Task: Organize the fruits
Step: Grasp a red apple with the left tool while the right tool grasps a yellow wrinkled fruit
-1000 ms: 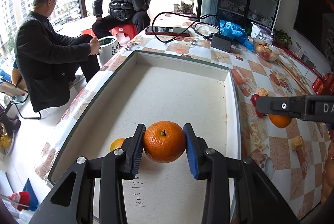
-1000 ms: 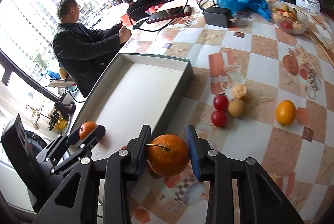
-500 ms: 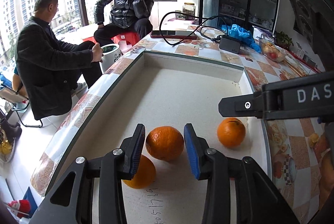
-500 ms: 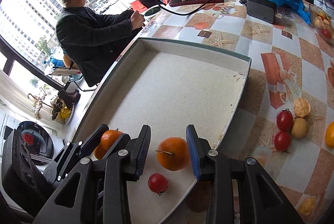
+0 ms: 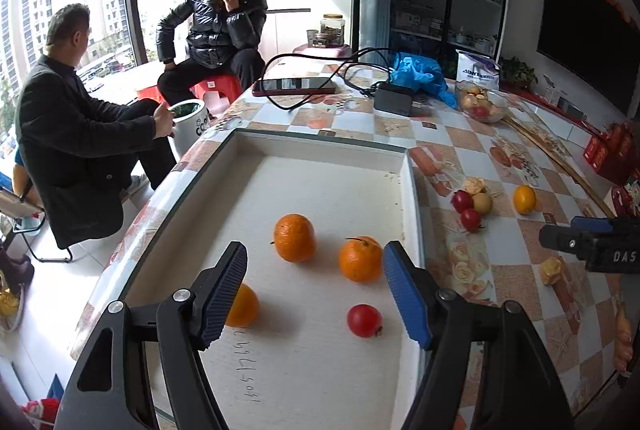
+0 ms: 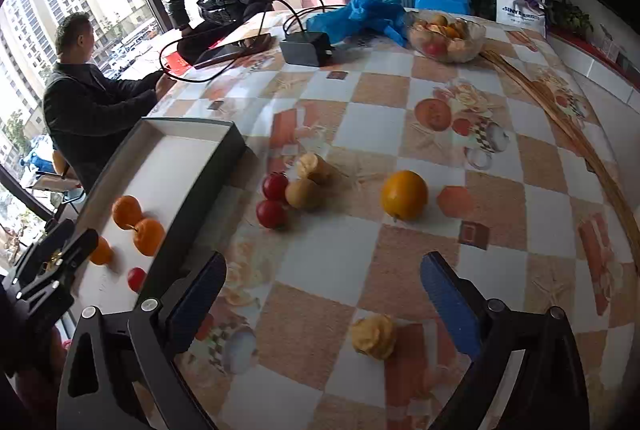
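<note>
Tray (image 5: 410, 197): we count three oranges (image 5: 295, 238) and one red fruit (image 5: 364, 320) inside.
Tabletop (image 6: 400, 117) beside tray: yellow orange (image 6: 404, 194), small fruits (image 6: 276, 199) remain.
Left gripper (image 5: 316, 290), right gripper (image 6: 320, 298): jaws just opened, empty.

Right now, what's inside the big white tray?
The shallow white tray holds three oranges, though the left gripper's finger covers part of one, and one small red fruit.

in the white tray (image 5: 410, 189): three oranges (image 5: 294, 238) and one red fruit (image 5: 364, 320). on the worktop (image 6: 400, 125): one orange (image 6: 404, 194), two red fruits (image 6: 271, 213), one tan fruit (image 6: 302, 193), two peeled pieces (image 6: 374, 336) (a glass bowl (image 6: 448, 35) holds more, uncountable). two seated people (image 5: 72, 133).
</note>
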Motion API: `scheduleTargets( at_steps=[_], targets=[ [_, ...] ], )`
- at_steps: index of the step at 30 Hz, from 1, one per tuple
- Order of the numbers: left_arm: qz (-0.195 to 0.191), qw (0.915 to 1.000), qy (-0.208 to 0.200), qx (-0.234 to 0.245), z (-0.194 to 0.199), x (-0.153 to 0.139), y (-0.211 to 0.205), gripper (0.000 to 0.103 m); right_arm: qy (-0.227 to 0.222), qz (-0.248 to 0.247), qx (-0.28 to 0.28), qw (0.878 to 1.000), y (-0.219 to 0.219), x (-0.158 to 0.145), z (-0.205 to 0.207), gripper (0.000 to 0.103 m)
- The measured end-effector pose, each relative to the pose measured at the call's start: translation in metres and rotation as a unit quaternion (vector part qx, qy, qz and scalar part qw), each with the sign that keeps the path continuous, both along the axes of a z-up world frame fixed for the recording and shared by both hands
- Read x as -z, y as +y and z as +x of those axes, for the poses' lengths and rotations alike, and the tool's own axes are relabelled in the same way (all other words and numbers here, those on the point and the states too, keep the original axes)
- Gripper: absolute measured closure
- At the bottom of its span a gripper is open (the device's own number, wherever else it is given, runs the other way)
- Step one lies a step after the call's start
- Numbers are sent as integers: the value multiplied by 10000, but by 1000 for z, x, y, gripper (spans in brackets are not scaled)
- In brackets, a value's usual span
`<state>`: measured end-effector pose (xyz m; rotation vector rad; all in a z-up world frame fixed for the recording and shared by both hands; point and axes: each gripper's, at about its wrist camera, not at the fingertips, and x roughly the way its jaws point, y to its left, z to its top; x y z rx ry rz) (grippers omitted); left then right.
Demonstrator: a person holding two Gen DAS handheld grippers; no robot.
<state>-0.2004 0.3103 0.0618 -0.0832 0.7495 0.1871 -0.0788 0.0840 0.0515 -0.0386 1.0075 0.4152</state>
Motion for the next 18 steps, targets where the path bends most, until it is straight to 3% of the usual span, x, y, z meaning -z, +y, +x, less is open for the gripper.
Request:
scheduleTargets(
  at_steps=[5, 6, 8, 9, 11, 15, 18],
  targets=[
    [0, 9984, 183, 544, 17, -5, -59, 29, 45, -285, -38, 9996, -21, 32, -14, 5],
    [39, 9980, 235, 590, 22, -4, -69, 29, 11, -341, -86, 9994, -19, 36, -16, 9],
    [124, 9975, 370, 595, 33, -1, -84, 29, -156, -554, -148, 9982, -13, 41, -22, 41],
    [120, 9972, 437, 590, 39, 2, -90, 29, -319, -735, -169, 9966, -9, 42, -25, 48],
    [21, 9968, 559, 563, 53, 8, -98, 29, -390, -690, -302, 9964, -8, 40, -28, 79],
    [-63, 9949, 923, 392, 82, 31, -109, 30, -414, -455, -222, 9979, -28, 41, -31, 79],
    [13, 9934, 1115, 259, 102, 46, -118, 37, -421, -218, -176, 9987, -47, 41, -34, 79]
  ],
)
